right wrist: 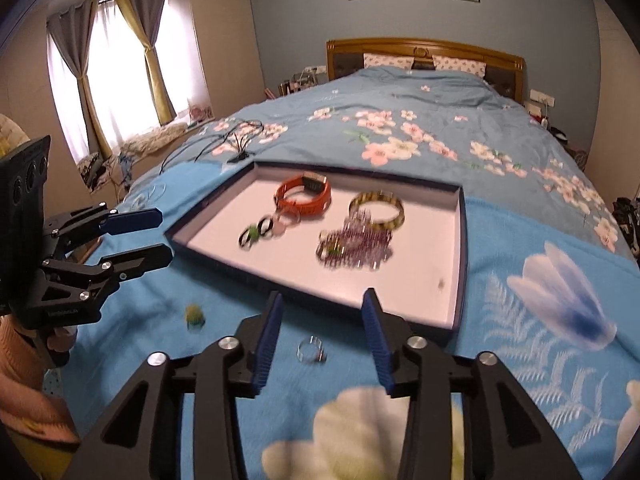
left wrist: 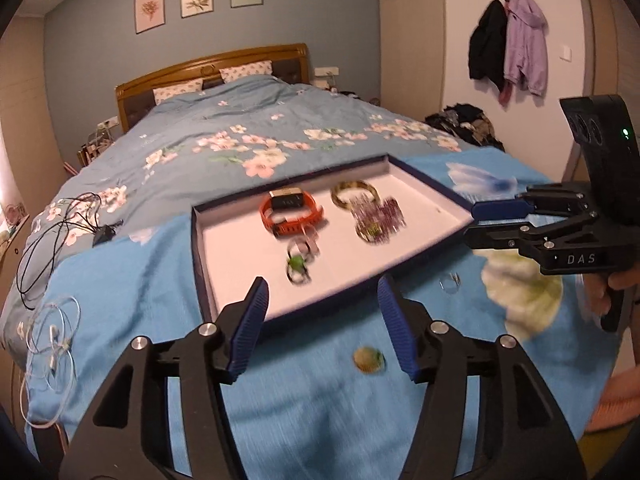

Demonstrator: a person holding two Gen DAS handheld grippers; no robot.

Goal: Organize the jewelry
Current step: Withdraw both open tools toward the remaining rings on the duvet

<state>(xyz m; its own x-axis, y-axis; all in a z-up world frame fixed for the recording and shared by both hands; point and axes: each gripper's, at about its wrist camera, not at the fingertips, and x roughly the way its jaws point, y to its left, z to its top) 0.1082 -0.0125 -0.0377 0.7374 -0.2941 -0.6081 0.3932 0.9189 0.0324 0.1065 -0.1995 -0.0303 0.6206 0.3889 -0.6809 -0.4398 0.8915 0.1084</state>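
Both grippers open and empty: left gripper [left wrist: 322, 322] over a green bead [left wrist: 368, 359], right gripper [right wrist: 322, 338] over a silver ring [right wrist: 312, 350], both lying on the blanket [right wrist: 520, 320] just outside the tray [right wrist: 460, 264]. Risks: small ring or bead slips from the wide pads, sinks into soft fabric, or fingers snag cloth; frames blurred, so aim may be off

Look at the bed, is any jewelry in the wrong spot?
Yes. Two pieces lie on the blue blanket outside the tray: a silver ring in front of the right tool, and a small green and yellow piece in front of the left tool. The other jewelry sits inside the tray.
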